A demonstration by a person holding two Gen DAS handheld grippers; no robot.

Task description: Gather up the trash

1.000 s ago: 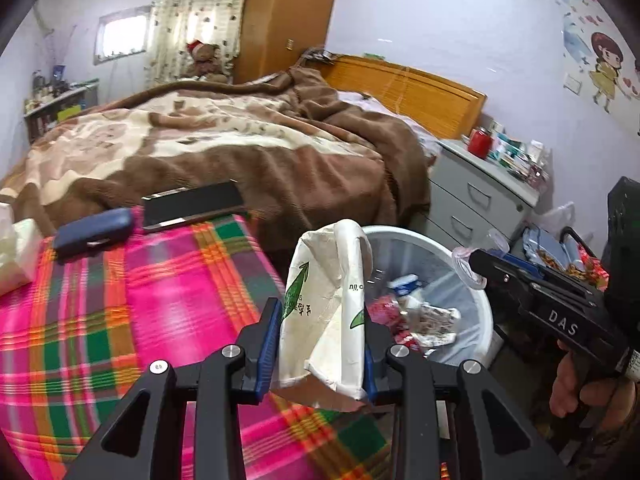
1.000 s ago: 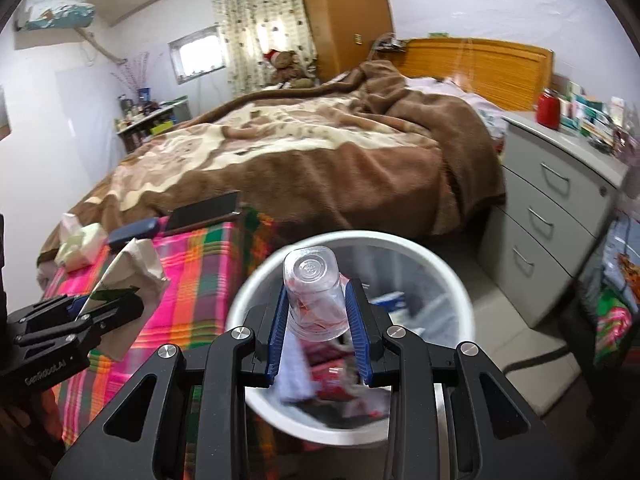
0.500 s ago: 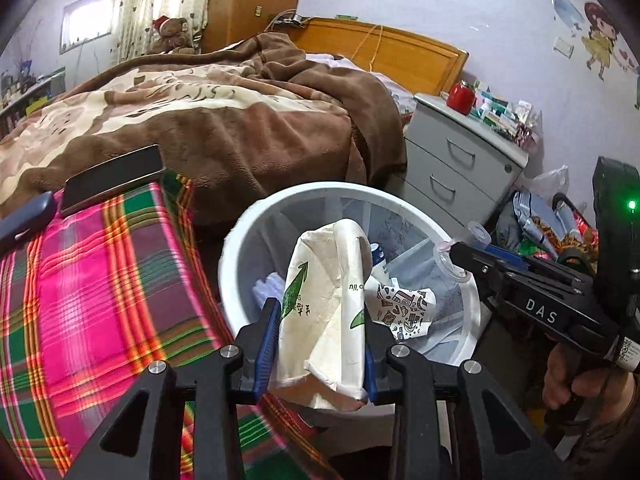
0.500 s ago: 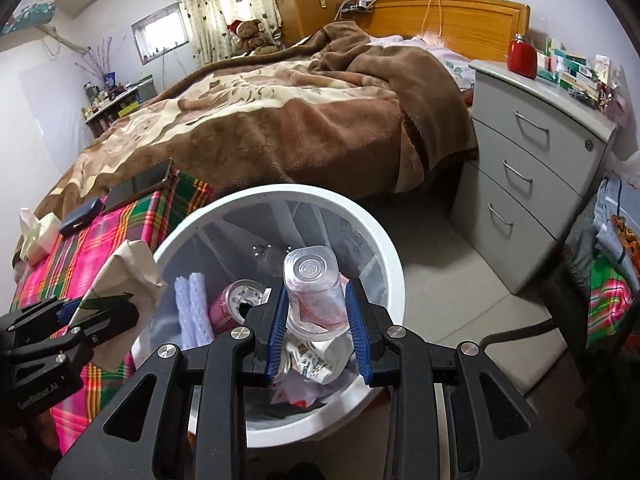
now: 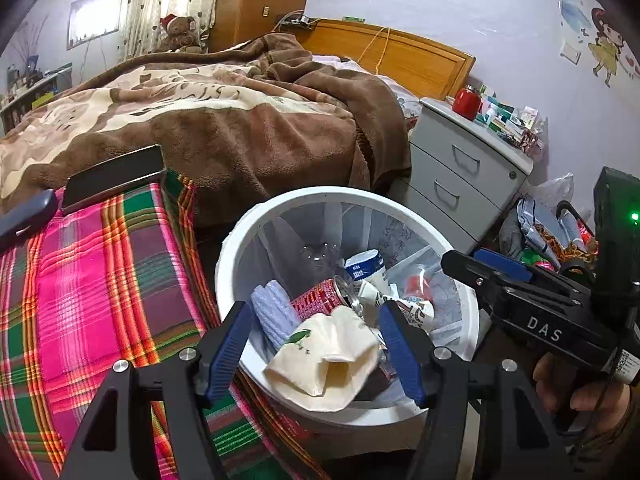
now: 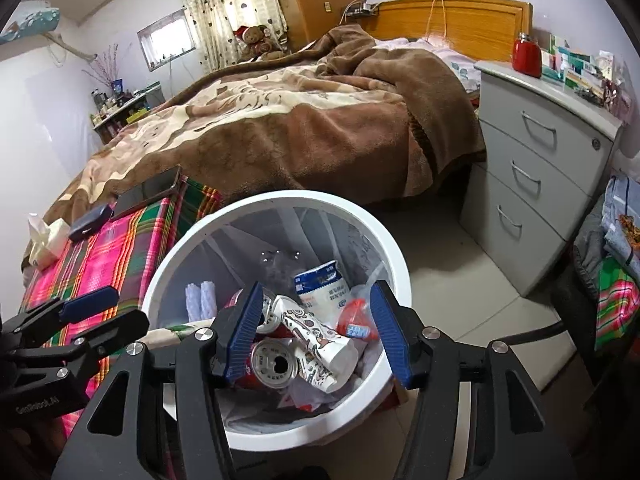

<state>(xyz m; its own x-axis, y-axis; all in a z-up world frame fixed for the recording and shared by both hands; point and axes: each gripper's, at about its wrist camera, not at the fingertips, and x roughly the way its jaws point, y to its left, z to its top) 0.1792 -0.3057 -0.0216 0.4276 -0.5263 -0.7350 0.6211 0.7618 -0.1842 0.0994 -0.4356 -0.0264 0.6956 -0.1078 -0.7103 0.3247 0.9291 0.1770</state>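
Item: cream paper bag (image 5: pixel 324 356), lying just inside the near rim of the white bin (image 5: pixel 240 240), between the opening jaws of the left gripper (image 5: pixel 314 354) and touched by neither pad. Right gripper (image 6: pixel 316 334) is hanging over the same bin, jaws opening, nothing between them; cans (image 6: pixel 276 364), a printed cup (image 6: pixel 316 340) and a milk carton (image 6: pixel 320 284) are lying below. Step judged: dropping trash in. Next: both grippers are needing fresh litter elsewhere. Both are pointing steeply downward beside the plaid cloth (image 5: pixel 100 280).
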